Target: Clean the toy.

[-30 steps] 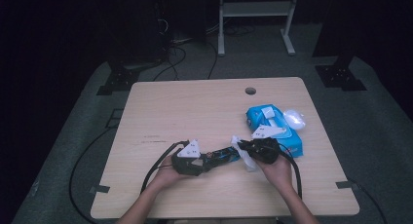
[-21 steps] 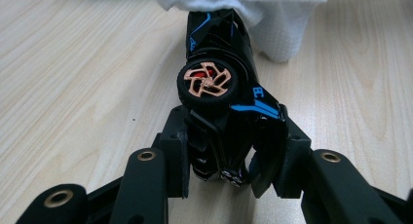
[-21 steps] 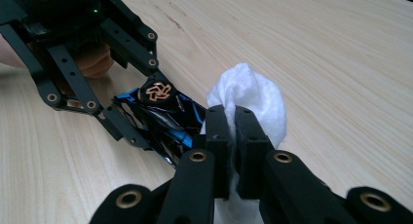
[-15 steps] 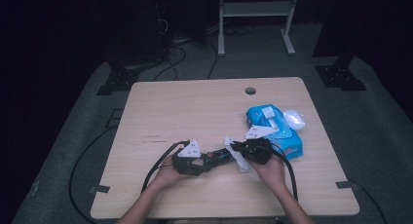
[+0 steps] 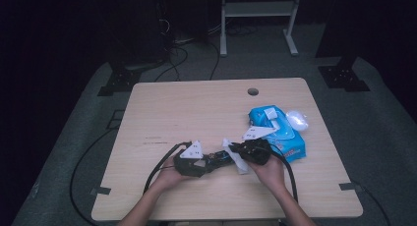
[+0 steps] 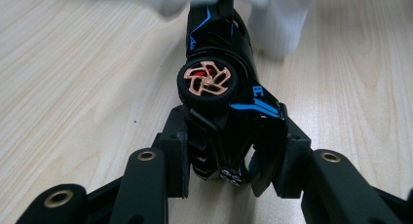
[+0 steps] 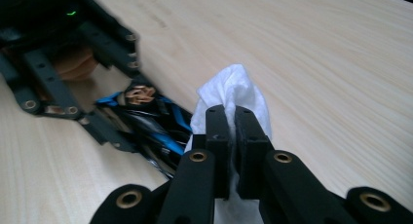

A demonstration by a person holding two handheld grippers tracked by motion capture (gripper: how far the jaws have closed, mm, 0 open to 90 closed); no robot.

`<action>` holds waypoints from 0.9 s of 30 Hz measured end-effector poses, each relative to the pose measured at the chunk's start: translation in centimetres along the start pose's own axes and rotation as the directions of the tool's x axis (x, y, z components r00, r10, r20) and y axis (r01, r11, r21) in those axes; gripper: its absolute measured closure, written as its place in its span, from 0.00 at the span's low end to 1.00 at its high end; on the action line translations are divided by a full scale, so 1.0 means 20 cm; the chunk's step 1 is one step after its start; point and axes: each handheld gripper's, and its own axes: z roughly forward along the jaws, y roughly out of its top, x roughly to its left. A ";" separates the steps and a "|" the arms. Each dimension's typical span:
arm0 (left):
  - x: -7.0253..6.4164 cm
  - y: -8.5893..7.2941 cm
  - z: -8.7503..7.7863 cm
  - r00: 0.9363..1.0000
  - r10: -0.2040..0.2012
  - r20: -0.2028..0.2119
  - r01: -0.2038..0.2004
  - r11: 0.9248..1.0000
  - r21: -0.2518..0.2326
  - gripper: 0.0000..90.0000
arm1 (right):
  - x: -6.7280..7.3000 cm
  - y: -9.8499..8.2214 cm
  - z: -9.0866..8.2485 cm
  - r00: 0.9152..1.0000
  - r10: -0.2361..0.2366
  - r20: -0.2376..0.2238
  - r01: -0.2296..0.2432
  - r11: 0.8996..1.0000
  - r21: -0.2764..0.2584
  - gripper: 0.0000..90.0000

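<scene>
White wipe (image 7: 234, 95) pinched in right gripper (image 7: 233, 118) jaws; left gripper (image 6: 229, 151) jaws clamp toy car (image 6: 221, 87).

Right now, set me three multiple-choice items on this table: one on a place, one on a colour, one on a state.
1. Where does the blue plastic wipes pack lie?
A. table's right side
B. table's left side
C. floor
2. What colour are the black toy car's wheel spokes?
A. green
B. copper
C. white
3. What do the right gripper's fingers do?
A. stand wide open
B. clamp the white wipe
C. clamp the pack

A: the high view shows it at the right.
B: the left gripper view shows copper.
B: wipe pinched.
</scene>
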 end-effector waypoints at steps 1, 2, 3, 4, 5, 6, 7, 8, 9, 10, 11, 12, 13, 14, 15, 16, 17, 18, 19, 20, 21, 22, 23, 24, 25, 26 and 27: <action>0.00 0.00 0.00 1.000 0.000 0.002 0.000 1.000 -0.001 0.65 | 0.00 -0.01 -0.01 1.000 0.006 0.009 -0.006 1.000 0.001 0.95; 0.00 0.00 0.00 1.000 -0.001 0.001 0.001 1.000 0.000 0.65 | -0.01 -0.01 -0.01 1.000 0.009 0.009 -0.009 1.000 -0.002 0.95; 0.00 0.00 0.00 1.000 -0.003 0.001 0.003 1.000 0.000 0.65 | 0.00 -0.01 -0.01 1.000 0.008 0.014 -0.008 1.000 -0.003 0.95; 0.00 0.00 0.00 1.000 -0.002 0.000 0.002 1.000 0.003 0.65 | 0.01 -0.01 0.00 1.000 -0.005 0.019 0.005 1.000 -0.002 0.95; 0.00 0.00 0.00 1.000 -0.001 -0.003 0.001 1.000 0.004 0.65 | 0.01 0.00 0.00 1.000 -0.016 0.023 0.016 1.000 0.002 0.95; 0.01 0.00 -0.01 1.000 -0.001 -0.004 0.001 1.000 0.006 0.65 | 0.01 0.00 0.00 1.000 -0.015 0.016 0.014 1.000 0.005 0.95; 0.01 0.00 -0.01 1.000 -0.004 -0.004 0.004 1.000 0.004 0.65 | 0.00 0.00 0.00 1.000 -0.013 0.011 0.013 1.000 0.006 0.95; 0.01 0.00 -0.01 1.000 -0.005 -0.005 0.005 1.000 0.003 0.65 | -0.01 0.00 -0.01 1.000 -0.011 0.016 0.011 1.000 0.011 0.95; 0.01 0.00 -0.01 1.000 -0.003 -0.007 0.003 1.000 0.005 0.65 | -0.02 0.00 -0.01 1.000 -0.007 0.019 0.006 1.000 0.010 0.95; 0.01 0.00 -0.01 1.000 0.000 -0.008 0.000 1.000 0.008 0.64 | -0.03 -0.01 -0.02 1.000 -0.005 0.025 0.004 1.000 0.009 0.95; 0.01 0.00 -0.01 1.000 0.000 -0.009 0.000 1.000 0.009 0.64 | -0.03 -0.01 -0.03 0.998 -0.016 0.054 0.015 1.000 0.017 0.95; 0.01 -0.01 -0.01 1.000 -0.002 -0.010 0.002 1.000 0.008 0.65 | -0.04 -0.01 -0.03 0.998 -0.012 0.061 0.011 1.000 0.017 0.95; 0.02 -0.01 -0.01 1.000 -0.002 -0.009 0.002 1.000 0.008 0.64 | -0.05 -0.02 -0.04 0.999 0.002 0.052 -0.003 1.000 0.012 0.95; 0.02 -0.01 -0.01 1.000 -0.005 -0.009 0.005 1.000 0.008 0.64 | -0.05 -0.02 -0.04 0.999 0.005 0.052 -0.006 1.000 0.008 0.95; 0.02 -0.01 -0.01 1.000 -0.005 -0.009 0.005 1.000 0.009 0.64 | -0.04 -0.02 -0.03 0.998 0.004 0.059 -0.004 1.000 0.009 0.95; 0.02 -0.01 -0.02 1.000 -0.005 -0.011 0.005 1.000 0.011 0.64 | -0.03 -0.01 -0.03 0.998 -0.003 0.060 0.002 1.000 0.011 0.95; 0.02 -0.01 -0.02 1.000 -0.004 -0.014 0.004 1.000 0.014 0.65 | -0.02 -0.01 -0.02 0.999 -0.010 0.053 0.010 1.000 0.010 0.95; 0.02 -0.01 -0.02 1.000 -0.006 -0.016 0.006 1.000 0.014 0.65 | -0.01 0.00 -0.01 0.999 -0.012 0.045 0.011 1.000 0.012 0.95; 0.02 -0.01 -0.02 1.000 -0.011 -0.017 0.011 1.000 0.015 0.65 | 0.01 0.01 0.01 0.999 -0.020 0.039 0.019 1.000 0.009 0.95; 0.02 -0.01 -0.02 1.000 -0.010 -0.018 0.010 1.000 0.016 0.65 | 0.02 0.02 0.02 0.999 -0.025 0.025 0.025 1.000 0.003 0.95; 0.02 -0.01 -0.02 1.000 -0.009 -0.018 0.009 1.000 0.016 0.65 | 0.04 0.03 0.04 1.000 -0.024 0.001 0.024 1.000 0.002 0.95; 0.02 -0.01 -0.02 1.000 -0.008 -0.019 0.008 1.000 0.015 0.65 | 0.06 0.03 0.06 0.999 -0.030 -0.011 0.030 1.000 0.001 0.95; 0.02 -0.01 -0.02 1.000 -0.008 -0.018 0.008 1.000 0.016 0.65 | 0.08 0.04 0.08 0.999 -0.030 -0.030 0.030 1.000 0.000 0.95; 0.02 -0.01 -0.02 1.000 -0.014 -0.017 0.014 1.000 0.015 0.65 | 0.11 0.05 0.10 0.998 -0.028 -0.049 0.027 1.000 -0.007 0.95; 0.02 -0.01 -0.02 1.000 -0.016 -0.016 0.016 1.000 0.013 0.65 | 0.13 0.06 0.12 0.997 -0.033 -0.065 0.032 0.999 -0.018 0.95; 0.02 -0.01 -0.02 1.000 -0.011 -0.016 0.011 1.000 0.014 0.65 | 0.15 0.07 0.14 0.995 -0.032 -0.091 0.031 0.999 -0.022 0.95; 0.02 -0.01 -0.02 1.000 -0.009 -0.017 0.010 1.000 0.016 0.65 | 0.16 0.08 0.15 0.992 -0.026 -0.123 0.024 0.999 -0.024 0.95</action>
